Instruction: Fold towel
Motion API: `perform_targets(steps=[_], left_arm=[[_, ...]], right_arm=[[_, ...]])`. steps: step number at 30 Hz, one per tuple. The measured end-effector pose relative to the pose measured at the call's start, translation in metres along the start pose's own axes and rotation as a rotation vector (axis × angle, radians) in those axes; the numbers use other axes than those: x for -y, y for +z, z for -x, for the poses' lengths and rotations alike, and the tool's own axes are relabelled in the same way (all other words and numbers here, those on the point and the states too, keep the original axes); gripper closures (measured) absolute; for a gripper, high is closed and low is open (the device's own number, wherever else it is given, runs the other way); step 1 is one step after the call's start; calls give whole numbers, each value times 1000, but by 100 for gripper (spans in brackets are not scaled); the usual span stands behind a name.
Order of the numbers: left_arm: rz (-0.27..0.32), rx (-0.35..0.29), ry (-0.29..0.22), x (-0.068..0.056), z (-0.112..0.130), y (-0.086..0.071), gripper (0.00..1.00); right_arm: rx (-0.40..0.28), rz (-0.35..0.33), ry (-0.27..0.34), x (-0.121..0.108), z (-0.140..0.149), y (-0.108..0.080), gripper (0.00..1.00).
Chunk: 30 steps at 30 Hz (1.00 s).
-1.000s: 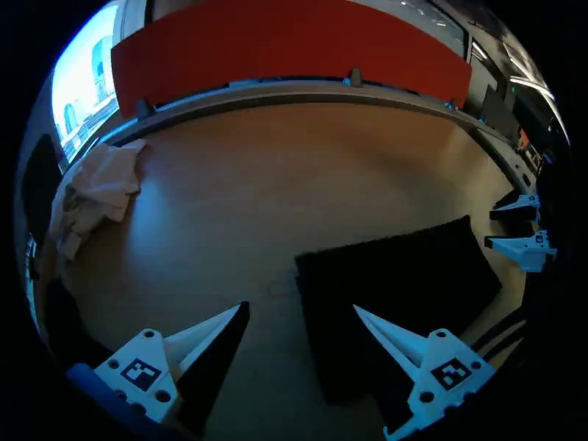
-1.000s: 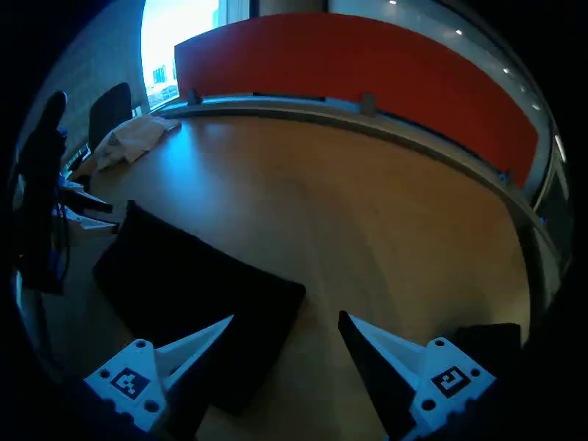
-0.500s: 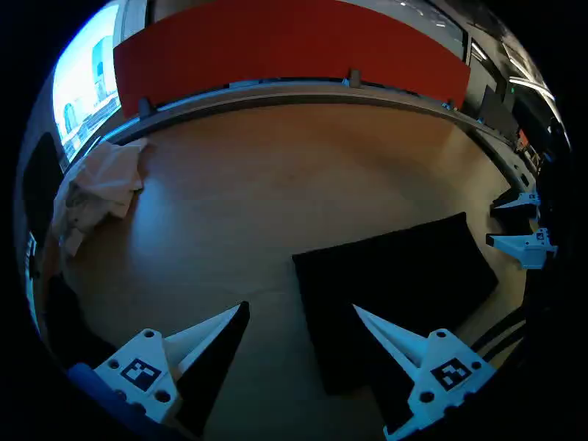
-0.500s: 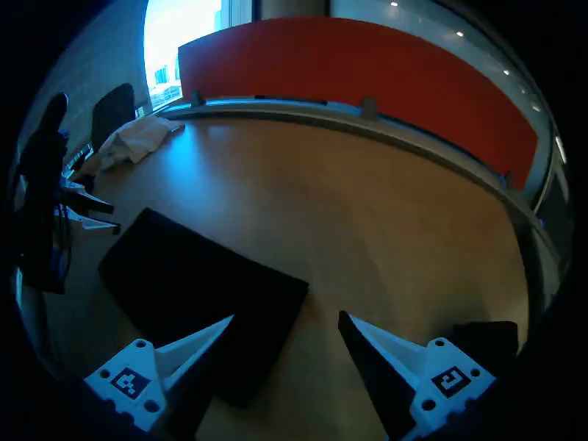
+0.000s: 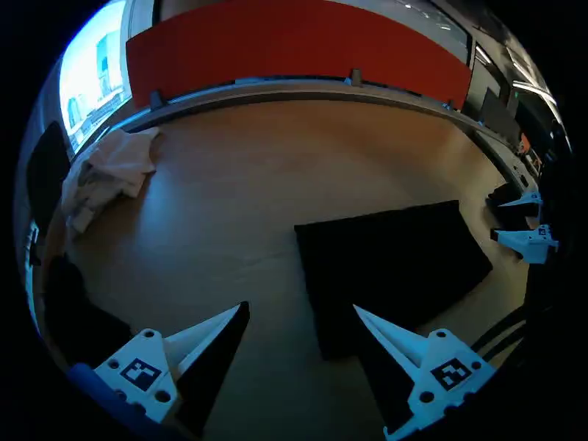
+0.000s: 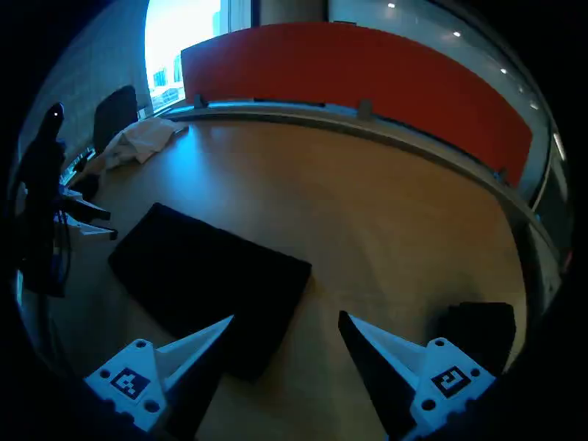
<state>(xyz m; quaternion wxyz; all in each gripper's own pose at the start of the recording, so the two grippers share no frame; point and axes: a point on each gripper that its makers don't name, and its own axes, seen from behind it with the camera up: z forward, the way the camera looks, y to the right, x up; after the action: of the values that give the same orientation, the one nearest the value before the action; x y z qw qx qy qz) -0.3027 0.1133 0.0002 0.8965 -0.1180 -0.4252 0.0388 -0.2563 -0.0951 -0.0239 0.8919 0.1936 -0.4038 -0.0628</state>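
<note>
Towel (image 5: 389,264) dark, rectangular, flat on wooden table (image 5: 242,176), between both grippers. Left gripper (image 5: 300,305) spread wide, empty, hovers over towel's near corner. Right gripper (image 6: 286,316) likewise wide apart, empty, above opposite near corner of towel (image 6: 209,283).

Likely handling: soft, limp, light, not fragile. Sags once lifted and drags a little on wood. Edges look thick, possibly layered, so pinch must catch full thickness. Best hold: one near corner per gripper, fingers straddling edge. Pale crumpled cloth (image 5: 110,173) well apart at far side.
</note>
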Motion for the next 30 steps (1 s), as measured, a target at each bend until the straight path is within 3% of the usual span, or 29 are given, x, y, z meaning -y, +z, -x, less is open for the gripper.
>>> perform_targets(steps=[12, 21, 30], left_arm=[[-13, -4, -26, 2, 22, -19, 7], [-26, -17, -34, 7, 26, -33, 7], [-54, -10, -69, 15, 48, -53, 7]], right_arm=[[-7, -1, -8, 4, 11, -20, 0], [-7, -47, -63, 13, 11, -20, 0], [7, -97, -133, 27, 15, -17, 0]])
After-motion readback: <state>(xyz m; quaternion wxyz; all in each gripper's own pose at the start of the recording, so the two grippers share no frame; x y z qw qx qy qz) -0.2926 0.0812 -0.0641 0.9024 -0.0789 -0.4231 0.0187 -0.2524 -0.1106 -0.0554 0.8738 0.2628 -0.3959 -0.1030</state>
